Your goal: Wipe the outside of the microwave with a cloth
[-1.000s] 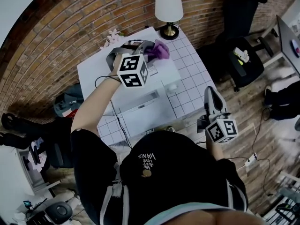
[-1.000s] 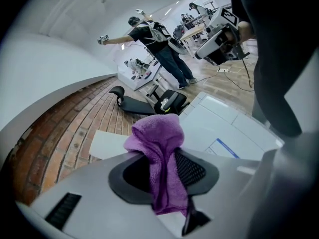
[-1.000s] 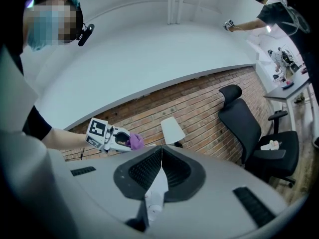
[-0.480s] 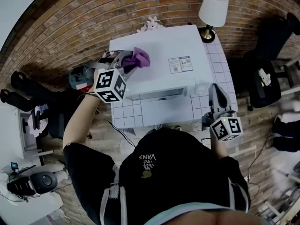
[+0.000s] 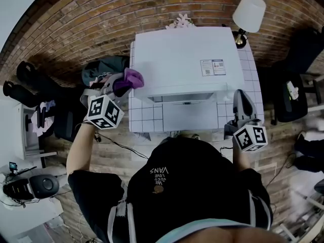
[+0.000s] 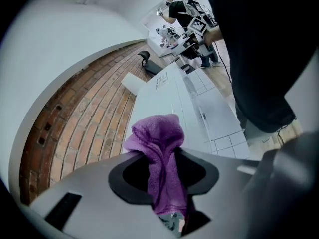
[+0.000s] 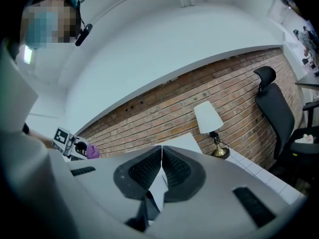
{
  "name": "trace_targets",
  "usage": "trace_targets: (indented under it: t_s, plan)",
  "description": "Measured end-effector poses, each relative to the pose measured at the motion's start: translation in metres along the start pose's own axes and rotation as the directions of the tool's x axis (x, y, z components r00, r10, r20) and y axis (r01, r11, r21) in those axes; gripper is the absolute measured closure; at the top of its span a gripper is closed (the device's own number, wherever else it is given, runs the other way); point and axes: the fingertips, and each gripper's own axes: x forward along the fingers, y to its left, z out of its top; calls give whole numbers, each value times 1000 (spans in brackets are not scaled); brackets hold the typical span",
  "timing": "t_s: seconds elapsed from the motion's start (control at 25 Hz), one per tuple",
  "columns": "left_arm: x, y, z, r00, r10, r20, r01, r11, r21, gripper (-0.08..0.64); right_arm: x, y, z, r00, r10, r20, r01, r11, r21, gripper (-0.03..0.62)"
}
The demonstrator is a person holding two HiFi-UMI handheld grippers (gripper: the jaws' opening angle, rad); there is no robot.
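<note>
Head view: white microwave [image 5: 187,59] sits on a white tiled table [image 5: 143,121] against a brick wall [image 5: 91,19]. Door faces the person. Sticker on the top, right side. Lamp [image 5: 249,6] stands at the table's back right corner, just beside the microwave.

Left gripper [image 5: 121,84] is out at the microwave's left side, near the front corner. Purple cloth [image 5: 133,78] sticks out of its jaws and sits right at the left top edge of the microwave. Cannot tell if the cloth actually touches the casing. Marker cube [image 5: 104,112] on that gripper faces up.

Left gripper view: left gripper [image 6: 160,166] has its jaws clamped on the cloth [image 6: 159,136]. The cloth is bunched above the pads and hangs down between them. The microwave's [image 6: 167,91] top runs away behind the cloth, brick wall to the left.

Right gripper [image 5: 242,103] is at the microwave's front right, over the table's right edge, apart from the casing.

Right gripper view: right gripper [image 7: 161,159] has its jaws pressed together, nothing between them. It points toward the wall and the lamp [image 7: 208,117]. Office chair [image 7: 275,114] at right. The left gripper with the cloth shows small at far left.
</note>
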Motion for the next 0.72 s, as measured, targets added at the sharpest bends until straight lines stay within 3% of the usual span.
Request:
trace_targets:
  t_s: [0.16, 0.32, 0.72]
  plan:
    - [8, -8, 8, 999, -27, 27, 26, 999, 32, 420, -6, 2, -4, 1000, -10, 2, 10, 1000, -1, 589]
    - [27, -11, 36, 996, -62, 72, 54, 993, 109, 420, -19, 0, -2, 999, -36, 11, 36, 999, 0, 589]
    - [95, -2, 158, 960, -162, 228, 91, 952, 293, 420, -73, -34, 9, 982, -182, 43, 182, 983, 13, 589]
